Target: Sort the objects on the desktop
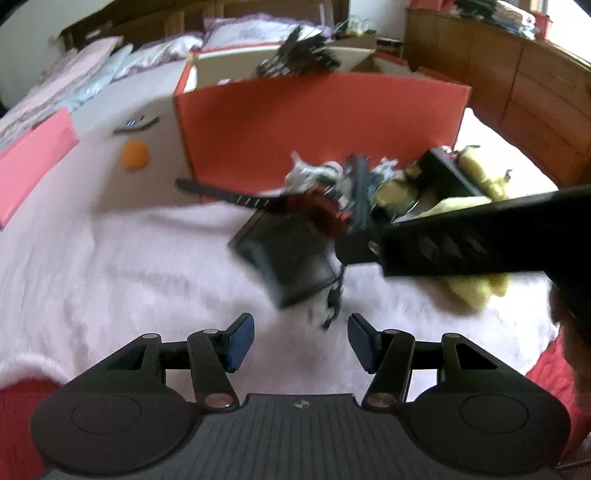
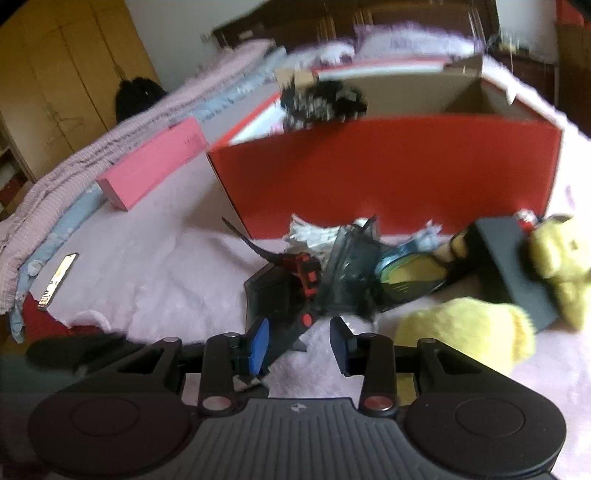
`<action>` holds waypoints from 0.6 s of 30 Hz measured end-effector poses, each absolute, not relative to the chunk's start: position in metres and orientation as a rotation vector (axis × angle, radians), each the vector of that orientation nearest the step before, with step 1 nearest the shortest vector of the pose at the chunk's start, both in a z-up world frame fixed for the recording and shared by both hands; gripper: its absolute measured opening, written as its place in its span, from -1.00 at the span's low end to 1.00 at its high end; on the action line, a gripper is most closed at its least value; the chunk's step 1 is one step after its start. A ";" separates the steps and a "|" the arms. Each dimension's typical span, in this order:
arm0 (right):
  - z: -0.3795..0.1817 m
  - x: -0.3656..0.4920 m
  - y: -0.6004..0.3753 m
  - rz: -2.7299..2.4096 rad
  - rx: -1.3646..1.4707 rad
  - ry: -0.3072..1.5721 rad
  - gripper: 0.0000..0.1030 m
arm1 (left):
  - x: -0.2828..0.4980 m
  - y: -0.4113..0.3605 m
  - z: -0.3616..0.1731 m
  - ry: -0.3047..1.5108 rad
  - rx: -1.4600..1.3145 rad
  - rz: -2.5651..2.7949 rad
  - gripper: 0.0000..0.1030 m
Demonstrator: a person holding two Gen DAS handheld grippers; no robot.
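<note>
Black case (image 2: 273, 295) seemingly lies just beyond the parted right tongs (image 2: 299, 345)

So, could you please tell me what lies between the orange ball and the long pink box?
Only bare pale blanket lies between the orange ball and pink box, seen in the left wrist view.

Home bedroom, bed under pale pink blanket (image 1: 110, 258), pillows (image 1: 240, 33), wooden wardrobe (image 2: 66, 66), wooden dresser (image 1: 517, 74)

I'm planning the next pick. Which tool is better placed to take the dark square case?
Right, probably. The right tool already has the dark square case reaching between its fingers; the left tool hangs open over bare blanket.
</note>
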State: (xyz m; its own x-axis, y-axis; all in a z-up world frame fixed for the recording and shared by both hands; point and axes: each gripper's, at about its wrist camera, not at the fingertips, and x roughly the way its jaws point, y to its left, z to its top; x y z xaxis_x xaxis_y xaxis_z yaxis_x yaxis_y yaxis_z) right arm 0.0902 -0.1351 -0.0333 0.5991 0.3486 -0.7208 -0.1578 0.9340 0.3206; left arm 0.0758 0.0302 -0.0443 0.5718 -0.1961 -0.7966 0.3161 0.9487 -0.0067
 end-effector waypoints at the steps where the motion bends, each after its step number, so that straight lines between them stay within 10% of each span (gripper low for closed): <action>1: -0.038 0.096 -0.133 0.289 0.248 0.905 -0.25 | 0.075 0.032 -0.044 0.917 0.138 -0.298 0.11; 5: -0.049 0.105 -0.129 0.256 0.286 0.950 -0.82 | 0.073 0.037 -0.041 0.907 0.132 -0.292 0.11; 18: -0.016 0.027 -0.172 0.295 0.208 0.864 -0.94 | 0.059 0.049 -0.016 0.843 0.086 -0.299 0.10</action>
State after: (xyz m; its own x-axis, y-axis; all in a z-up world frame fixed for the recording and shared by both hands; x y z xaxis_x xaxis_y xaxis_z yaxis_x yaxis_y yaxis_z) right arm 0.0269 -0.1723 -0.0165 0.6130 0.3374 -0.7144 -0.1708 0.9394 0.2971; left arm 0.0588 0.0486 -0.0165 0.6263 -0.2260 -0.7461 0.2939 0.9549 -0.0426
